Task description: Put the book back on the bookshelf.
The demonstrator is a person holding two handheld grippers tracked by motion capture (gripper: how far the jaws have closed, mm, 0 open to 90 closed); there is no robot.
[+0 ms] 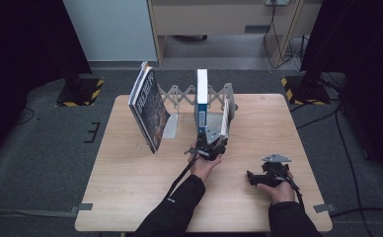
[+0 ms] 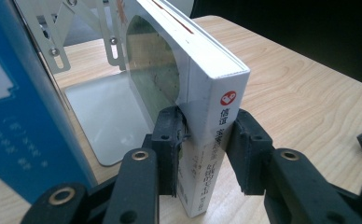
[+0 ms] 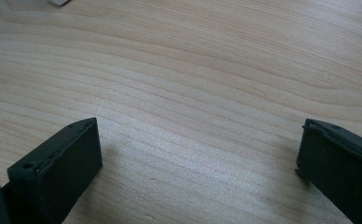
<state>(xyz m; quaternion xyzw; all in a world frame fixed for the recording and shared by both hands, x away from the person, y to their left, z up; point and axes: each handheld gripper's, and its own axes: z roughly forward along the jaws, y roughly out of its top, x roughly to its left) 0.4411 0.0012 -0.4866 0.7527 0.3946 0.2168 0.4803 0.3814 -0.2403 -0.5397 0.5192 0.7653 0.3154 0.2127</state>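
We see the left gripper [image 2: 202,140] closed partway around the white book [image 2: 216,93], one jaw on each cover near the spine's lower end, and the pads press on both covers, so it has hold of the book. The book stands upright on its bottom edge, spine toward the camera riding on that gripper, with a red mark and printed characters running down the spine. In the high view the left gripper [image 1: 210,144] sits just in front of the white book [image 1: 225,118], which stands by the right plate of the metal rack [image 1: 179,94] near the table's [image 1: 130,187] far edge, about midway along it. Just beside it stands a blue book [image 1: 202,98], also upright, and the two look apart in the left gripper view, where the blue book [image 2: 16,116] is at the left. A third book [image 1: 149,106] leans tilted at the rack's left end. The right gripper [image 1: 263,177] rests on the table toward the near right corner, well apart from the books. Its jaws stand wide open over bare wood, holding nothing.
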